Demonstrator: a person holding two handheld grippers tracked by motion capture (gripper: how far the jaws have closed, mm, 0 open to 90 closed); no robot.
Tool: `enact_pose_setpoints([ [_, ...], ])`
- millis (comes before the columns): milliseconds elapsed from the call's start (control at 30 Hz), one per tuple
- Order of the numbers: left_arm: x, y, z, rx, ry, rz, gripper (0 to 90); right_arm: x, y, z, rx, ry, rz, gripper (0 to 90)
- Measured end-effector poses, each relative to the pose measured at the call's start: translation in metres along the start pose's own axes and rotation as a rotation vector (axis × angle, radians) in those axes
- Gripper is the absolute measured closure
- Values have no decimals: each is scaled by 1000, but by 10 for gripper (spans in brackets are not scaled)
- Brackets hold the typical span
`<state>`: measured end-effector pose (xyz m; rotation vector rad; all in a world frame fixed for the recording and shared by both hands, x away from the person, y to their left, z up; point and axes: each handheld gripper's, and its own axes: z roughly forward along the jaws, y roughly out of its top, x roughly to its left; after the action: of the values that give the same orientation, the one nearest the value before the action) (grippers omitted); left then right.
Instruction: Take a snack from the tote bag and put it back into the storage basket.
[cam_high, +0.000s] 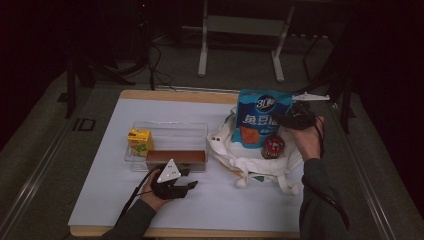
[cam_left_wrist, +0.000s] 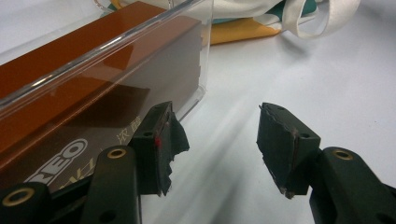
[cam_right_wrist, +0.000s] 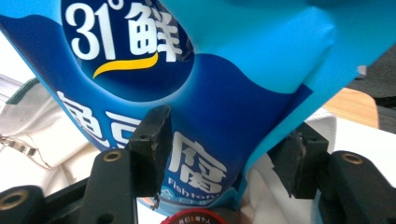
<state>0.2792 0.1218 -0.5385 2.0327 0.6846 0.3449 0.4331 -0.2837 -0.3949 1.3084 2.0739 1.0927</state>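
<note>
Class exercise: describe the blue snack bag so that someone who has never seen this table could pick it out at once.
Start at the white cloth bag on the right half of the table. The blue snack bag stands on it, the tallest thing there, with the right gripper at its edge. Beside the red-lidded can, it alone bears a white "31" and large white characters.

Landmark: the clear plastic bin (cam_high: 170, 142).

- Near side of the bin: bare table (cam_high: 215, 205) lies there, open to approach; the left gripper (cam_high: 175, 189) sits just beside the bin wall.
- Left of the bin: open table.
- Far side of the bin: a bare table strip.
- Right of the bin: a white cloth bag (cam_high: 250, 155), an upright blue packet (cam_high: 260, 120) and a red-lidded can (cam_high: 273, 146) block passage.
</note>
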Motion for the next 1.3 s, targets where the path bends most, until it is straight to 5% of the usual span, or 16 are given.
enact_pose_setpoints([
  [400,-1,0,0,3,0,7,461,-7,0,16,-32,108,31,409],
  [733,-1,0,1,6,-3,10,457,3,3,27,-61,182,-18,401],
  [867,-1,0,1,7,-2,14,453,11,3,30,-63,228,-53,459],
  [1300,-2,1,1,11,-2,17,452,27,11,27,-56,256,-114,750],
])
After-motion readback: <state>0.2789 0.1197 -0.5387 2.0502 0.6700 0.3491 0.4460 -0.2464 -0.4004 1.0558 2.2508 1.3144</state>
